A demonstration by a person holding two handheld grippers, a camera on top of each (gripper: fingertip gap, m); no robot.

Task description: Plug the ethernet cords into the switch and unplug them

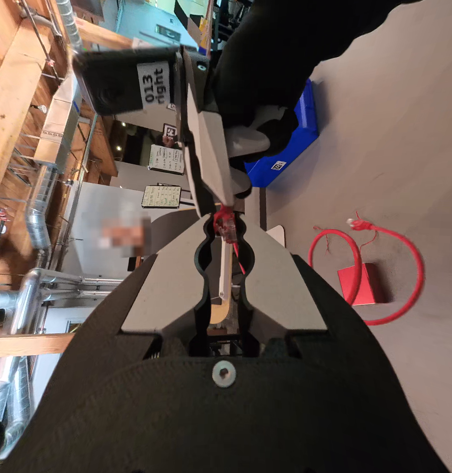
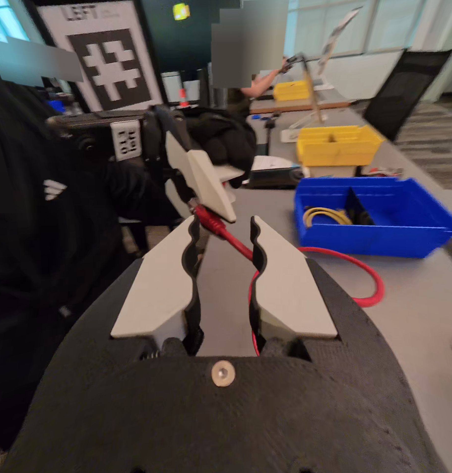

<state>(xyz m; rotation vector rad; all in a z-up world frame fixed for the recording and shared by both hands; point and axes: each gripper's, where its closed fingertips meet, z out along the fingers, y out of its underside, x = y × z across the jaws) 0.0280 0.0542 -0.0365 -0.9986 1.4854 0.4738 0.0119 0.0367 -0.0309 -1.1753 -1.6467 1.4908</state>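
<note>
My left gripper is shut on the clear plug of a red ethernet cord, held in the air. In the right wrist view the left gripper comes in from the left with the plug's red boot sticking out. My right gripper is open, and the red cord runs between its fingers without being pinched. In the left wrist view its tips sit just above the plug. The rest of the cord loops on the grey table around a small red box, with its other plug lying loose.
A blue divided bin holding yellow cords stands on the table to the right; it also shows in the left wrist view. A yellow bin stands behind it. A person in black is close on the left. Only a small space, under 4 cm, lies between the two pairs of fingers.
</note>
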